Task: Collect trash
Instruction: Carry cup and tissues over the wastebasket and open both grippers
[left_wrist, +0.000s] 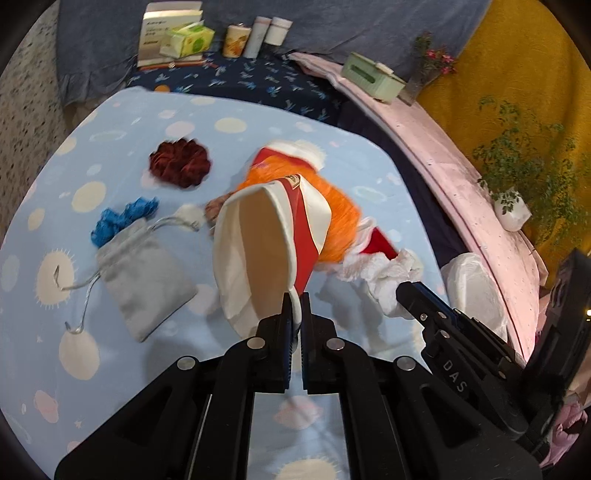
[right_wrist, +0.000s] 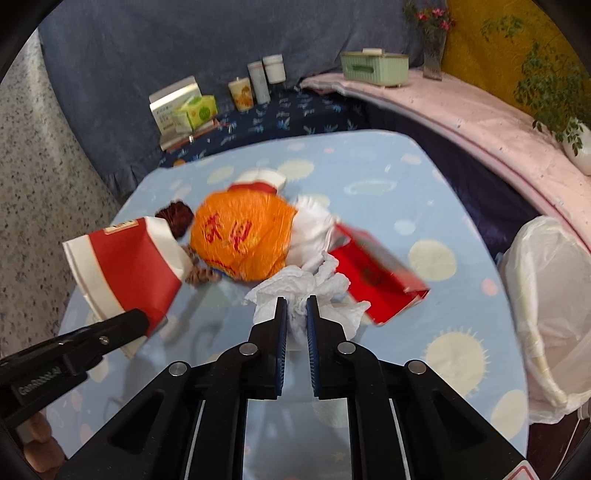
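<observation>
My left gripper (left_wrist: 295, 297) is shut on the rim of a crushed red-and-white paper cup (left_wrist: 273, 240) and holds it above the blue table; the cup also shows in the right wrist view (right_wrist: 125, 273). My right gripper (right_wrist: 296, 301) is shut on a crumpled white tissue (right_wrist: 317, 286), seen from the left wrist too (left_wrist: 376, 271). An orange plastic bag (right_wrist: 242, 236) and a red packet (right_wrist: 373, 280) lie just beyond. A bin lined with a white bag (right_wrist: 546, 306) stands at the table's right edge.
On the blue spotted tablecloth (left_wrist: 258, 125) lie a grey drawstring pouch (left_wrist: 144, 273), a blue scrunchie (left_wrist: 125, 218) and a dark red scrunchie (left_wrist: 181, 162). Boxes and bottles (left_wrist: 255, 33) stand behind. A pink ledge (left_wrist: 443, 147) with a green box (left_wrist: 373, 75) and plants runs on the right.
</observation>
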